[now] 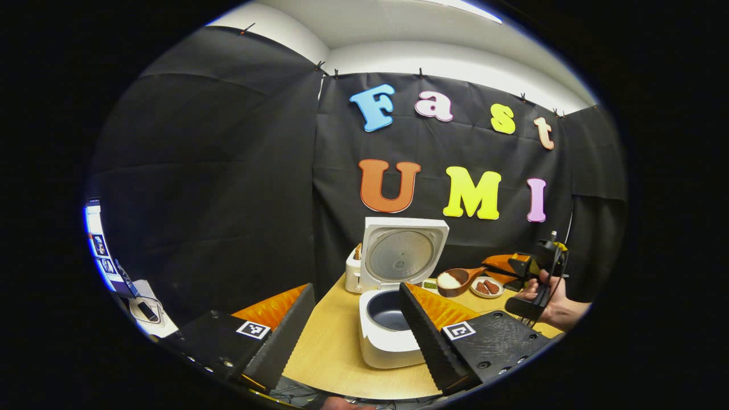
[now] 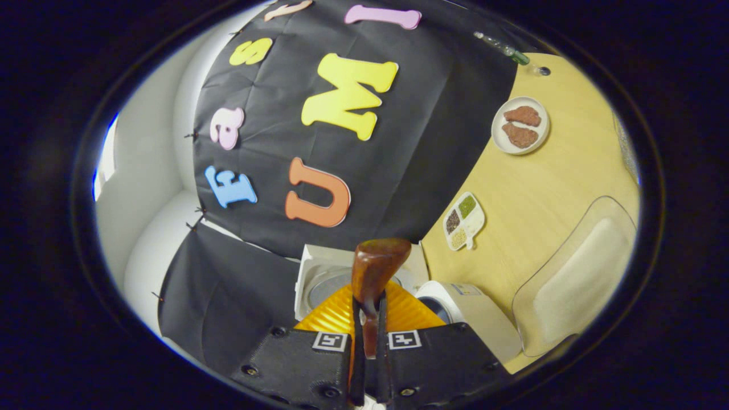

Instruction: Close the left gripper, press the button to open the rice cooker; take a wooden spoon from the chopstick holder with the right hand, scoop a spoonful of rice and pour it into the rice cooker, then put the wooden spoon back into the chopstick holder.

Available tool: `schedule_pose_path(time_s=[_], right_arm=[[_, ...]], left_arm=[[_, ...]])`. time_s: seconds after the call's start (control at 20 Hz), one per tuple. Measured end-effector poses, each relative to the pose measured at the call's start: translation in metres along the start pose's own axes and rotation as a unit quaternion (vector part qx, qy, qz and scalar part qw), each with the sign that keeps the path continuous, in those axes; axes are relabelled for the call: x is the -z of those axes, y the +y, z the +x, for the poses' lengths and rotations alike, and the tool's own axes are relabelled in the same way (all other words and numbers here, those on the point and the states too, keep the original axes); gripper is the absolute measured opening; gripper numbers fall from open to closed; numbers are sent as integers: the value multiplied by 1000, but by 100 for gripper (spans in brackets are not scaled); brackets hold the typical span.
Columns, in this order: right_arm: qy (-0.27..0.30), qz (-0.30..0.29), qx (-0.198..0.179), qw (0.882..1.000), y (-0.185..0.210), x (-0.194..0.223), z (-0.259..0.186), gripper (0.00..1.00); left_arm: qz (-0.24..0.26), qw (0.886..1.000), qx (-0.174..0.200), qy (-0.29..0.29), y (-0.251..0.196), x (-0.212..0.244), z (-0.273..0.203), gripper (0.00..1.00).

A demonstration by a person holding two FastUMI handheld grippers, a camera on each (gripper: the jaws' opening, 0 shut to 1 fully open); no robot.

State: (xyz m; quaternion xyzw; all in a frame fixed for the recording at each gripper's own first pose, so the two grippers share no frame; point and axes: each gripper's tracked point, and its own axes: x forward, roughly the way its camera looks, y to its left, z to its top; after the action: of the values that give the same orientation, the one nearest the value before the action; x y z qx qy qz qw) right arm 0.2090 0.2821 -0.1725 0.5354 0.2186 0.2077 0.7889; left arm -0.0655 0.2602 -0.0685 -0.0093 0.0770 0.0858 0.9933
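Left gripper view looks down my left gripper (image 1: 356,319), whose two fingers stand wide apart with nothing between them, held above the near edge of the light wooden bench (image 1: 330,347). Between those fingers sits the white rice cooker (image 1: 387,324), its square lid (image 1: 404,253) tipped up and open, its dark inner pot (image 1: 389,310) exposed. Just behind the cooker's left side stands the small white chopstick holder (image 1: 353,273), close to the bench's far edge.

Toward the far right of the bench, my right gripper (image 1: 527,267) holds the brown wooden spoon (image 1: 458,280) level, my hand (image 1: 555,302) wrapped round the gripper's grip. The spoon's bowl carries a heap of white rice (image 1: 449,279) and hangs to the right of the cooker, beside a small white plate with two brown pieces (image 1: 487,287).

Right gripper view is tilted. Both fingers (image 2: 356,341) of the right gripper (image 2: 369,336) press narrowly on the spoon's handle (image 2: 373,279), which runs up between them. Beyond it I see the cooker (image 2: 472,310) and its open lid (image 2: 319,279), a white divided dish of seasonings (image 2: 464,221), the plate (image 2: 520,132) nearer the far edge, and a clear plastic container of white rice (image 2: 575,279).
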Motion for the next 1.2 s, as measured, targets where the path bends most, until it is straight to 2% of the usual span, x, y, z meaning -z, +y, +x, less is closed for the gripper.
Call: schedule_pose_path(time_s=[0.25, 0.5, 0.8, 1.05, 1.2], right_arm=[[31, -68, 42, 996, -12, 33, 38, 13], [52, -171, 75, 981, -20, 51, 48, 13], [64, -216, 92, 970, -24, 60, 54, 13], [66, -277, 103, 953, -18, 61, 54, 13], [62, -321, 107, 939, -13, 59, 56, 13]], left_arm=[[-13, 1000, -18, 10, 27, 15, -14, 94], [-24, 999, -32, 21, 44, 26, -19, 94], [-30, 999, -35, 27, 51, 34, -24, 94], [-28, 999, -30, 30, 48, 40, -24, 95], [-23, 999, -23, 30, 43, 42, -23, 95]])
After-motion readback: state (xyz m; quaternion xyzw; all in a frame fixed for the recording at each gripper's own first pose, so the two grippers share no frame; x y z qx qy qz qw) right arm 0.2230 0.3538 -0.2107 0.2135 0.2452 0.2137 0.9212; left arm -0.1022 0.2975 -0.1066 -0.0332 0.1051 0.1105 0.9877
